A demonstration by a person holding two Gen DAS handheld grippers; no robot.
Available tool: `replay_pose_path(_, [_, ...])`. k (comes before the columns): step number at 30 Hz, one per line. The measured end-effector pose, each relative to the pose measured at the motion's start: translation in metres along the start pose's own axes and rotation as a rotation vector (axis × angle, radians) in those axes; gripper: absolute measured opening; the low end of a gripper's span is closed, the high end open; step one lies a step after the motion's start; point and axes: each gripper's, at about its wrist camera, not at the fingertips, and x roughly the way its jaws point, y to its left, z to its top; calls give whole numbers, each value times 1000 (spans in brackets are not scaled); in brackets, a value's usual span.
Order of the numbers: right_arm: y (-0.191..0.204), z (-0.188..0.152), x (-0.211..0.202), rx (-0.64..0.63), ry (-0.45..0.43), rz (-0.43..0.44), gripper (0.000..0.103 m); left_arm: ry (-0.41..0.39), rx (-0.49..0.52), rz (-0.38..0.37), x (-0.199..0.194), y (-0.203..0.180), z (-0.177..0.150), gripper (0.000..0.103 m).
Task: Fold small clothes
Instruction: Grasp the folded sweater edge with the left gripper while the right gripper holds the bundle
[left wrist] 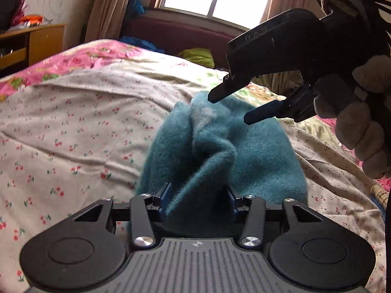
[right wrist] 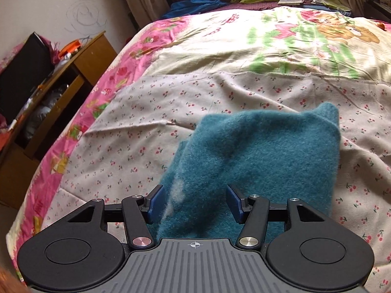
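Blk gripper [left wrist: 232, 107], blue pads, grey knit glove [left wrist: 359, 131]
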Motion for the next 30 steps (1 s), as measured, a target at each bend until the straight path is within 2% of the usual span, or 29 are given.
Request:
replay_pose_path(3, [14, -4, 25, -27, 20, -78, 56, 4, -58, -26, 0, 10, -1, 52])
replay_pose_path(9, [30, -10, 42, -136, 40, -196, 57, -43, 12, -15, -7, -4, -5, 52])
replay_pose_path(10, [31, -10, 42, -144, 33, -212, 54, -51, 12, -19, -8, -4, -4, 52])
replay_pose_path(11, [32, -11, 41, -147, 25, -227, 46, -59, 9, -23, -10, -3, -4, 52])
replay_pose_path(14, [27, -10, 36, -120, 12, -217, 28, -99, -11, -22, -19, 0, -3, 51])
replay_pose_path(16, [26, -6, 23, -77, -12, -189, 20, -134, -36, -32, -28, 4, -1, 42])
replay_pose_path(18, [27, -1, 6, -53, -48, -157, 19, -156, -79, -55, -36, 10, 1, 36])
replay_pose_path(22, [38, 4, -6, -44, -74, -127, 18, -164, -143, -56, -41, 20, 2, 35])
replay_pose_path(30, [56, -7, 49, -24, -16, -115, 18, -33, -356, 6, -21, 63, -8, 34])
